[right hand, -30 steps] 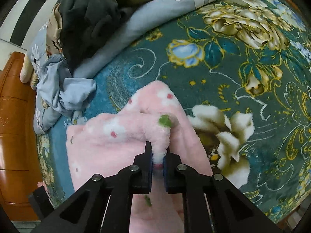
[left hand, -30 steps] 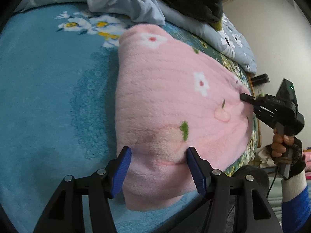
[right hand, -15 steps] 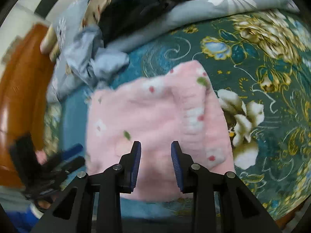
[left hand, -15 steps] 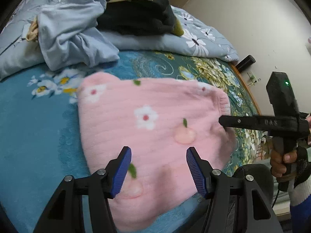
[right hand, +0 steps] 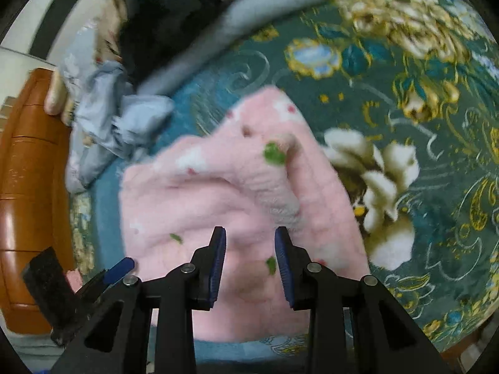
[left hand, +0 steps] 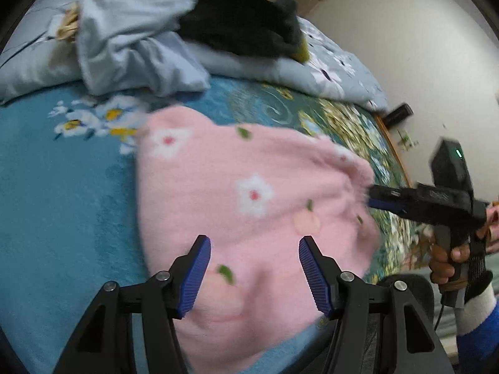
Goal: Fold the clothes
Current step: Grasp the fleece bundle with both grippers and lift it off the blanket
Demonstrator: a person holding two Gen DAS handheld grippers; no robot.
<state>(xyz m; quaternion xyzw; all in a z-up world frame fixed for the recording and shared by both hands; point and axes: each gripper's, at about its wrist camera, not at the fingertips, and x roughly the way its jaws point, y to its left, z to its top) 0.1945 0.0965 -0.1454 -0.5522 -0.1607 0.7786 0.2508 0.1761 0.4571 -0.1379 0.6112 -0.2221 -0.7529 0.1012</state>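
I see a pink fleece garment (left hand: 243,212) with white flowers lying folded on a teal floral blanket (left hand: 62,212) covering a bed. My left gripper (left hand: 254,268) hovers over the garment's near edge, fingers spread apart and grasping nothing. My right gripper (right hand: 249,261) hangs above the garment's other side, also spread and empty; a raised ridge of pink fabric (right hand: 274,187) lies just ahead of it. Behind the garment sit crumpled light blue clothes (left hand: 131,46) and a dark clothing pile (left hand: 243,28). The views are slightly blurred.
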